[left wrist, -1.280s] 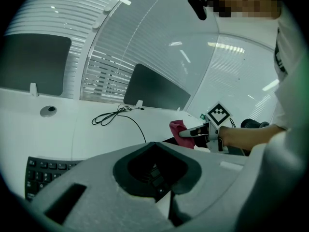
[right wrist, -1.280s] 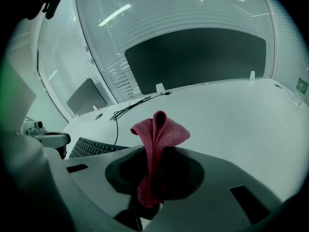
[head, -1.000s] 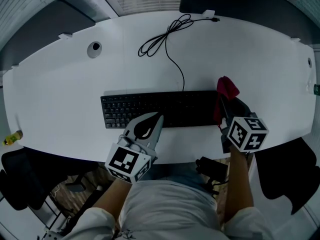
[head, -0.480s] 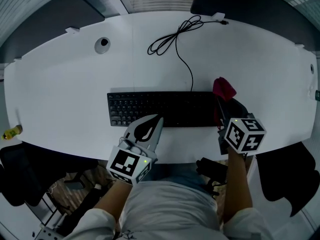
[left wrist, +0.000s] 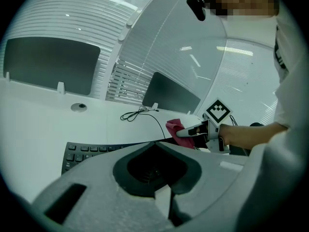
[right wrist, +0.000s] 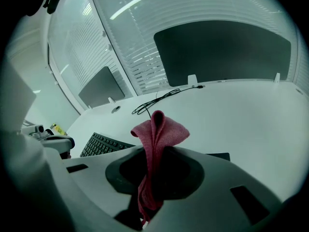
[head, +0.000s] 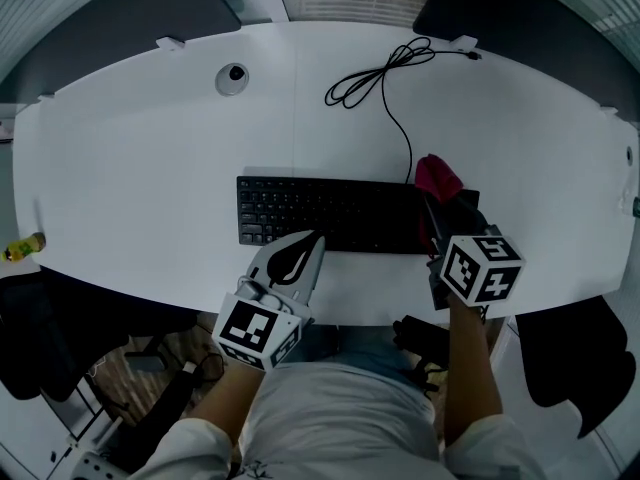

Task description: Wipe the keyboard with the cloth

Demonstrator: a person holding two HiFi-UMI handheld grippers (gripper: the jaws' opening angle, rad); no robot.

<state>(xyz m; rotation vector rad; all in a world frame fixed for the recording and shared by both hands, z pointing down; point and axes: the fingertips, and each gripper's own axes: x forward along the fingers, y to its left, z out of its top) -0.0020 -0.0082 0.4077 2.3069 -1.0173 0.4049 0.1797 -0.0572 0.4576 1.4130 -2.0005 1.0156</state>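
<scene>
A black keyboard (head: 330, 215) lies across the white desk (head: 150, 168), also low in the left gripper view (left wrist: 82, 152) and the right gripper view (right wrist: 102, 144). My right gripper (head: 432, 208) is shut on a red cloth (head: 438, 177), held over the keyboard's right end. The cloth (right wrist: 157, 129) sticks up from between the jaws of the right gripper (right wrist: 155, 153). Whether it touches the keys is hidden. My left gripper (head: 315, 240) is shut and empty, its tip at the keyboard's near edge. From the left gripper (left wrist: 155, 149) I see the cloth (left wrist: 175, 127) ahead to the right.
The keyboard's black cable (head: 385, 73) loops towards the desk's far edge. A round grommet (head: 233, 76) sits at the far left. A small yellow object (head: 22, 246) lies at the left edge. Dark panels (head: 500, 8) stand behind the desk; a black chair (head: 570, 358) is at the right.
My right gripper has carried the cloth left, from beside the keyboard's right end to over it. The head view has shifted. The left gripper keeps its place.
</scene>
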